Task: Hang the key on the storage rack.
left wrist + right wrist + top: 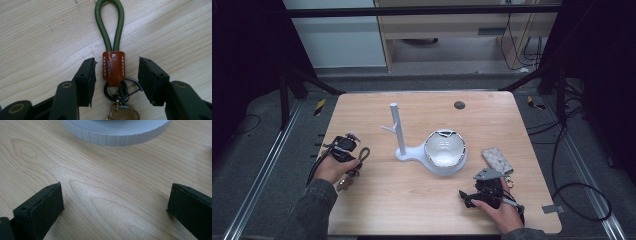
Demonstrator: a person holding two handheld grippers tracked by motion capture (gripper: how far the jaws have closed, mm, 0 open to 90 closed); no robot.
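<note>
Your left gripper [115, 75] has its pads either side of the brown leather tab [114, 67] of the keychain [357, 162], a gap showing on both sides, so nothing is gripped yet. The keychain lies on the table [412, 210] at about 8 o'clock from the white stand [412, 145], just in front of your left hand [332, 170]. Centre the tab before you close (it sits a touch nearer the left pad), and bite on the leather, not on the black ring [110, 88] below it, which I'd judge likely to slip. Keep the jaws low and square to the tabletop so the pads meet the tab's flat edges. Beyond it, the green cord loop [109, 25] runs out toward 12 o'clock; leave it free, since it looks like the part to go over a peg. Your right gripper [482, 192] rests wide open and empty near the stand's round base [117, 132].
</note>
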